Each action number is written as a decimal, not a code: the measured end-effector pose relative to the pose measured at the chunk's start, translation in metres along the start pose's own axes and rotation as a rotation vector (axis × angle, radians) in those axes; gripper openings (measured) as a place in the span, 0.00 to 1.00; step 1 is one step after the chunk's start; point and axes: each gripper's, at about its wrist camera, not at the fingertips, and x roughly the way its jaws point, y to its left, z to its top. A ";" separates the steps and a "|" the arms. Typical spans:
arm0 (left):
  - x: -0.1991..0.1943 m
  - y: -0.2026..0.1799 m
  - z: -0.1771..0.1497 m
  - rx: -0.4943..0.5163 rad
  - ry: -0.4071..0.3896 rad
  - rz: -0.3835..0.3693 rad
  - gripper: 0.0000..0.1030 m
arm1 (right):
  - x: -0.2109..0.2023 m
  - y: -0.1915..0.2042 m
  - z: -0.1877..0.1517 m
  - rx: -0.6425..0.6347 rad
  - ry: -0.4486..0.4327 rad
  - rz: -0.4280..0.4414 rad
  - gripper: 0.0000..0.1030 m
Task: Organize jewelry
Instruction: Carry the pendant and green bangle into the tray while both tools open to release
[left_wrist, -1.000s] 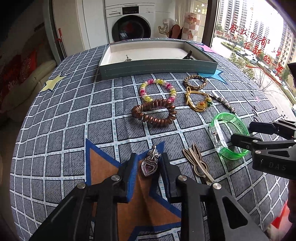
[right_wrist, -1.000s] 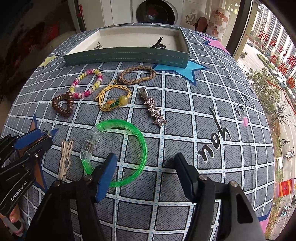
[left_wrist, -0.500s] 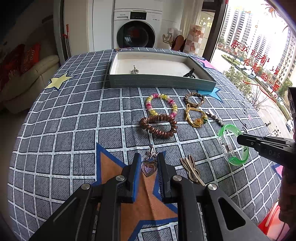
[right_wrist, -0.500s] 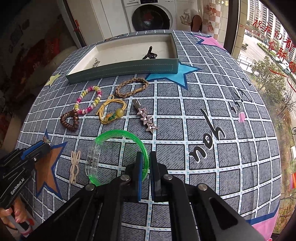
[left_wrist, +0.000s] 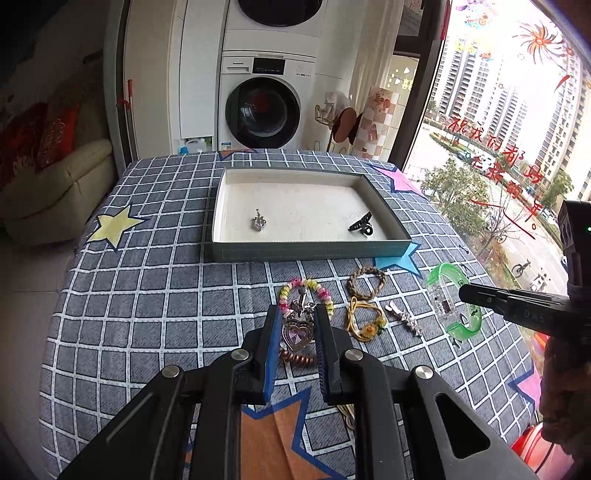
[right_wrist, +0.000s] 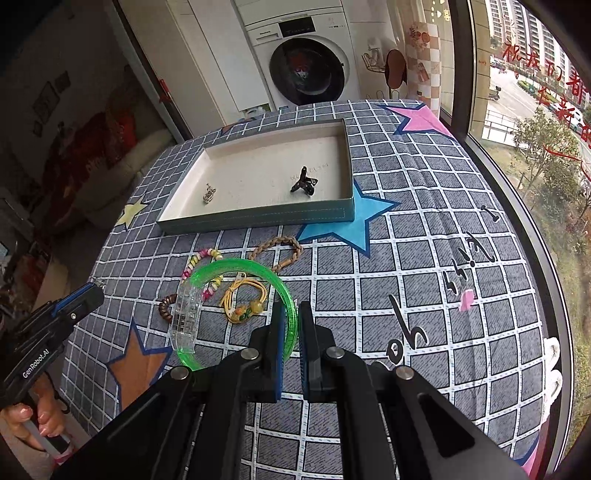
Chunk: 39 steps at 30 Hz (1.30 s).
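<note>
My left gripper (left_wrist: 296, 314) is shut on a heart pendant (left_wrist: 296, 332) and holds it above the cloth. My right gripper (right_wrist: 290, 314) is shut on the rim of a green bangle (right_wrist: 236, 267), lifted off the cloth; the bangle also shows in the left wrist view (left_wrist: 452, 295). The shallow teal tray (left_wrist: 310, 251) stands at the far side and holds a small silver pendant (left_wrist: 258, 221) and a black hair claw (left_wrist: 362, 225). It also shows in the right wrist view (right_wrist: 258, 218).
On the checked cloth lie a beaded bracelet (left_wrist: 306, 286), a braided bracelet (left_wrist: 367, 282), a yellow cord bracelet (left_wrist: 365, 319), a star hair clip (left_wrist: 404, 317) and a brown coil tie (left_wrist: 299, 358). A washing machine (left_wrist: 264, 110) stands behind; a window is on the right.
Both grippers closed on their pieces and rose: the left lifted the heart pendant, the right lifted the green bangle. Both moved forward toward the tray.
</note>
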 end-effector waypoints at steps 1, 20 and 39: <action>0.002 0.001 0.006 -0.003 -0.003 -0.004 0.29 | 0.000 0.001 0.006 -0.006 -0.005 -0.001 0.07; 0.127 0.011 0.098 0.007 0.019 0.075 0.29 | 0.080 0.004 0.131 -0.063 0.001 -0.031 0.07; 0.235 -0.002 0.124 0.072 0.104 0.180 0.29 | 0.176 -0.029 0.180 0.015 0.054 -0.110 0.07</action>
